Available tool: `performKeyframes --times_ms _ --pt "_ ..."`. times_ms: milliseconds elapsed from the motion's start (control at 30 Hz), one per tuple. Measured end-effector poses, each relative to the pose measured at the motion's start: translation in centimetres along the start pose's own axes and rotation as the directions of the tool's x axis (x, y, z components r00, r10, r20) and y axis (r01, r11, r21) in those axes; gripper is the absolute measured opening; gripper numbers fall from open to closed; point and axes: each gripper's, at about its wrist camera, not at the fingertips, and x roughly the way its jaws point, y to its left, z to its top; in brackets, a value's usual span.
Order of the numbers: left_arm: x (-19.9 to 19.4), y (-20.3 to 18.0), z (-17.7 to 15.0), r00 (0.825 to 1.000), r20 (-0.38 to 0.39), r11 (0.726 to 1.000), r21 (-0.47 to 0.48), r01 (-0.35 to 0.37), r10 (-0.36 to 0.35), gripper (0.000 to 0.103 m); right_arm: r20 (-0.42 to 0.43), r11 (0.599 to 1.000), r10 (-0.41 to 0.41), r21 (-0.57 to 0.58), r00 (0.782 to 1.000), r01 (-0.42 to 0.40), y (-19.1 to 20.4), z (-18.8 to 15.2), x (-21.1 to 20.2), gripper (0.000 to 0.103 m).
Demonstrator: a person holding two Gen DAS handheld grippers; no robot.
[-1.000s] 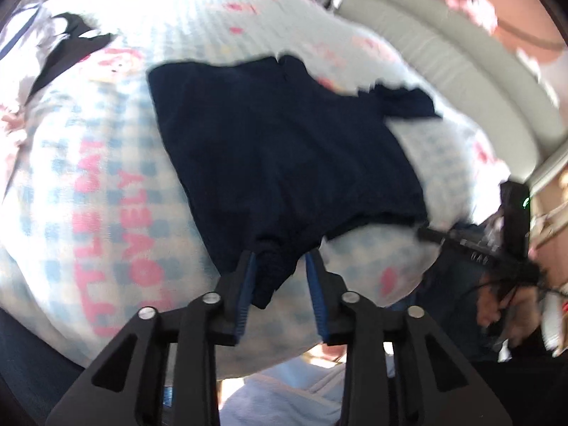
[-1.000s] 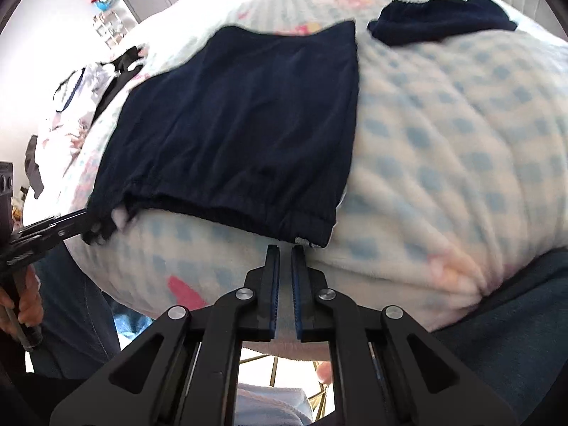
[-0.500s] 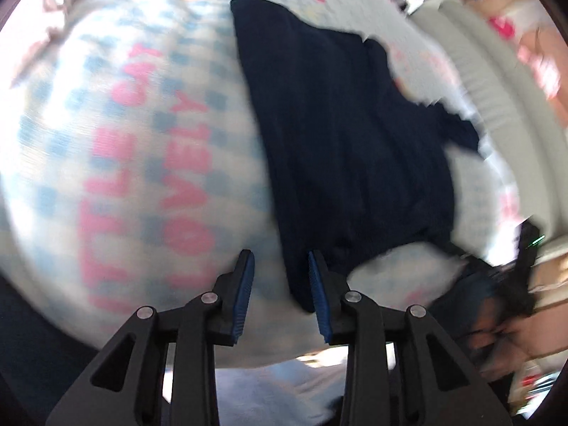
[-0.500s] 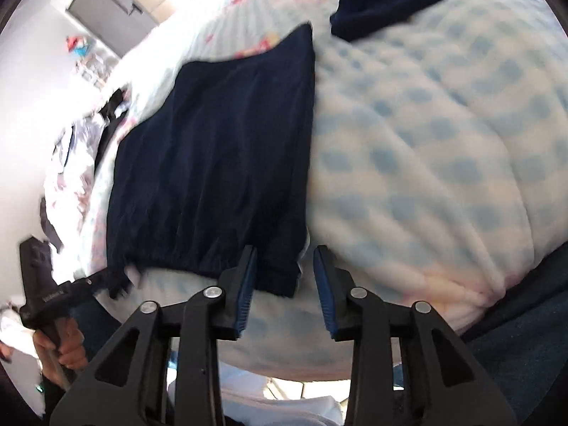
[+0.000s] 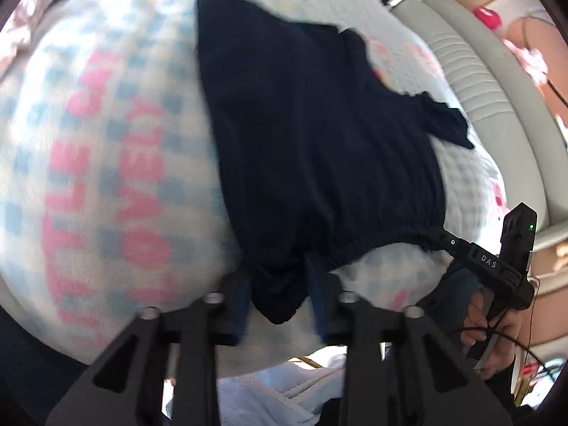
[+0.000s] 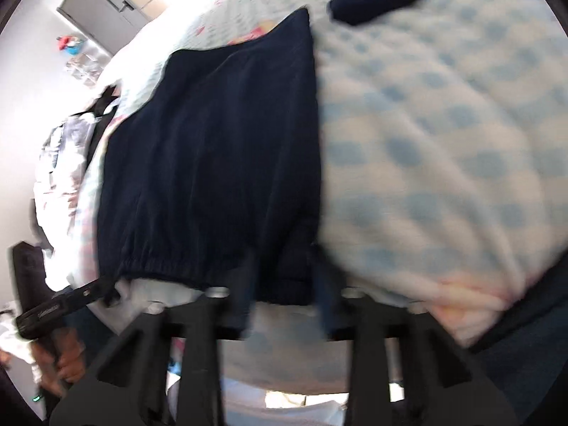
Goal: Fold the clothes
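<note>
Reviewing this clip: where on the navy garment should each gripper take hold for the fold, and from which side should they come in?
Grip the navy garment at the two near corners of its gathered elastic hem, coming in from the bed's near edge. That hem overhangs the checked blanket, so the fingers can straddle it. The left gripper and right gripper are each open around a corner; the jaws are not yet closed.

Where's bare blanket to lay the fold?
Free: checked blanket right of the navy garment, below the second dark piece; also the lettered patch on its other side. Crowded: near hem, both grippers.
</note>
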Motion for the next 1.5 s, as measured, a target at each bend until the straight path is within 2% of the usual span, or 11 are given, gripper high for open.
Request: performKeyframes --times_ms 33,167,367,433,467,567,800,933,1167,1333,1500 --pt "-0.6 -0.2 0.0 1.000 0.011 1.000 0.011 0.005 -0.005 0.018 0.019 1.000 -0.013 -0.006 1.000 0.013 0.3 -0.2 -0.5 0.011" --pt "-2.3 -1.2 -0.4 0.999 0.035 0.999 0.048 0.020 -0.022 0.014 0.072 0.997 -0.007 -0.071 0.997 0.012 1.7 -1.3 -3.2 0.009" --pt "-3.2 -0.7 -0.9 0.999 0.037 0.997 0.072 0.007 -0.010 0.015 0.093 0.997 0.054 -0.060 0.994 -0.048 2.0 -2.7 -6.0 0.009" --pt "-2.9 0.4 -1.0 1.000 -0.003 0.997 0.069 -0.022 0.022 0.022 0.079 0.997 0.049 -0.055 0.996 -0.045 2.0 -2.8 -5.7 0.009" --pt "-2.5 1.0 -1.1 0.999 -0.039 0.998 0.055 -0.022 0.024 0.033 0.059 0.999 0.029 -0.047 0.998 -0.026 1.7 -2.9 -4.9 0.013" --pt "-2.1 1.1 -1.2 0.997 -0.064 0.996 0.069 -0.048 0.052 0.037 -0.039 1.000 -0.016 -0.013 0.999 0.015 0.3 -3.0 -2.8 0.021" --pt "-5.7 3.5 1.9 0.996 0.058 0.995 0.063 -0.075 0.072 0.044 0.116 0.994 -0.060 -0.079 0.991 0.069 0.9 -0.6 -7.6 0.028" --pt "-6.5 5.5 6.1 0.989 0.129 0.997 0.015 -0.076 0.073 0.044 0.152 0.994 -0.002 -0.111 0.988 0.020 2.2 3.4 -8.7 0.028" --pt "-4.5 8.3 12.6 0.978 0.175 0.992 -0.080 -0.099 0.112 0.044 0.068 0.952 0.111 -0.295 0.991 -0.087 10.2 12.0 -3.7 0.032" --pt "-1.9 8.2 15.4 0.977 0.191 0.992 -0.101 -0.080 0.098 0.044 -0.017 0.923 0.094 -0.374 0.995 -0.094 13.3 15.5 3.1 0.033" --pt "0.5 8.0 16.5 0.980 0.190 0.995 -0.095 -0.040 0.057 0.044 -0.064 0.907 -0.001 -0.420 0.998 -0.026 15.6 17.8 10.1 0.033"
